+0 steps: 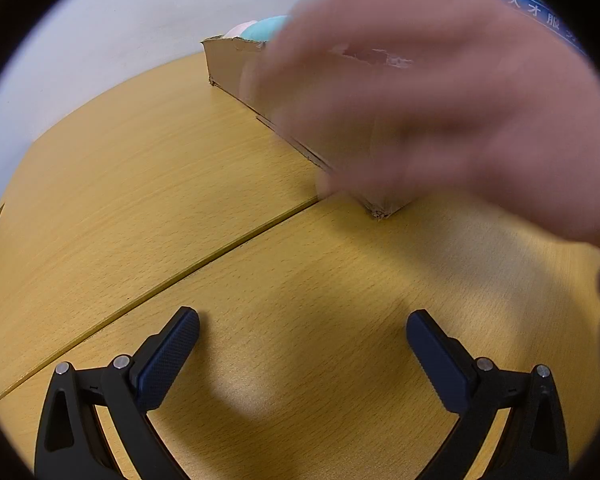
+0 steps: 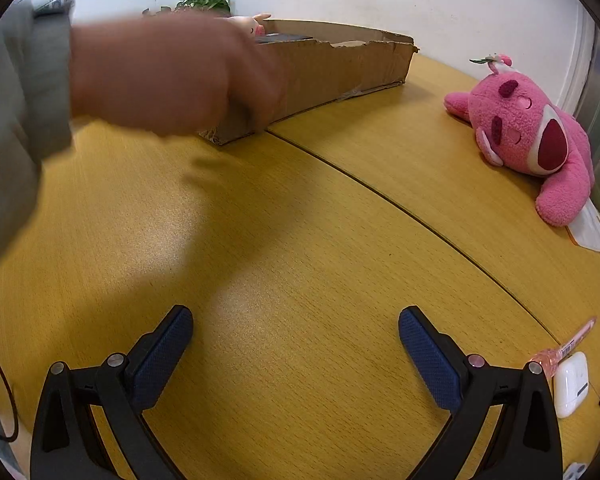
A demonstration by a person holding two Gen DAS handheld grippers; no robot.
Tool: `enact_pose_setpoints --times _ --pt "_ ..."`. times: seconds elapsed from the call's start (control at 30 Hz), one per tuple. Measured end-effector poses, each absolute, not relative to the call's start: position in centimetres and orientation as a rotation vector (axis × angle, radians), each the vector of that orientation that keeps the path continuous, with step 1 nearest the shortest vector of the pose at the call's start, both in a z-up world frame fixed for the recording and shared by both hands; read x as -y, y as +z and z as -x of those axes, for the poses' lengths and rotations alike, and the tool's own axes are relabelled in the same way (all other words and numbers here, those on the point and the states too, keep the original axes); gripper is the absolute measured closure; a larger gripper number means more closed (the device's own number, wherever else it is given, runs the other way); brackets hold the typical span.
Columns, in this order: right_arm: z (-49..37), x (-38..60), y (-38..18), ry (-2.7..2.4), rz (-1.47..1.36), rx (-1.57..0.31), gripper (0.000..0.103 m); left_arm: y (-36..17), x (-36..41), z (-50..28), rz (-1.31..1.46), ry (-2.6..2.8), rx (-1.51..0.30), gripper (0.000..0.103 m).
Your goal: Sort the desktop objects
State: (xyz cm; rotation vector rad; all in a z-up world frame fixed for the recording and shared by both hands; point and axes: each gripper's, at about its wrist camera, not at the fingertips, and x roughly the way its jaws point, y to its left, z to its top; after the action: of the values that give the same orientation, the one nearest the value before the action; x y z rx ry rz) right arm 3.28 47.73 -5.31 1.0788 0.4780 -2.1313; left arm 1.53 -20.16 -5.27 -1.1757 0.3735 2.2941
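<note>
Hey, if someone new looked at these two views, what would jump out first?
A big blurred bare hand sweeps across the near end of the cardboard box. Next, the bright pink plush toy lying at the table's right edge. Both grippers, left and right, sit open and empty over the wood.

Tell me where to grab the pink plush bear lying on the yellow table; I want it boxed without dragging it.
Grip the pink plush bear across its soft body just below the head, coming from above with the right claw, now open. It lies flat on its back on the yellow wooden table, head toward the cardboard box, so the torso looks like the narrowest squeezable part.
</note>
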Motion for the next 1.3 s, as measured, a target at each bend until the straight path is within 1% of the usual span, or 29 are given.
enact_pose_setpoints --times 0.37,0.6,1.3 --pt "-3.4 -47.9 -5.4 -2.132 -1.074 -0.478 0.000 -5.2 19.8 -1.1 1.180 2.294 -0.373 0.000" --pt "-3.3 -47.9 -5.4 -2.132 -1.073 -0.478 0.000 -5.1 19.0 -1.4 1.212 2.360 -0.334 0.000" --pt "-3.2 -47.7 -5.5 -2.137 -1.071 -0.476 0.000 -4.5 17.2 -1.5 1.216 2.365 -0.331 0.000"
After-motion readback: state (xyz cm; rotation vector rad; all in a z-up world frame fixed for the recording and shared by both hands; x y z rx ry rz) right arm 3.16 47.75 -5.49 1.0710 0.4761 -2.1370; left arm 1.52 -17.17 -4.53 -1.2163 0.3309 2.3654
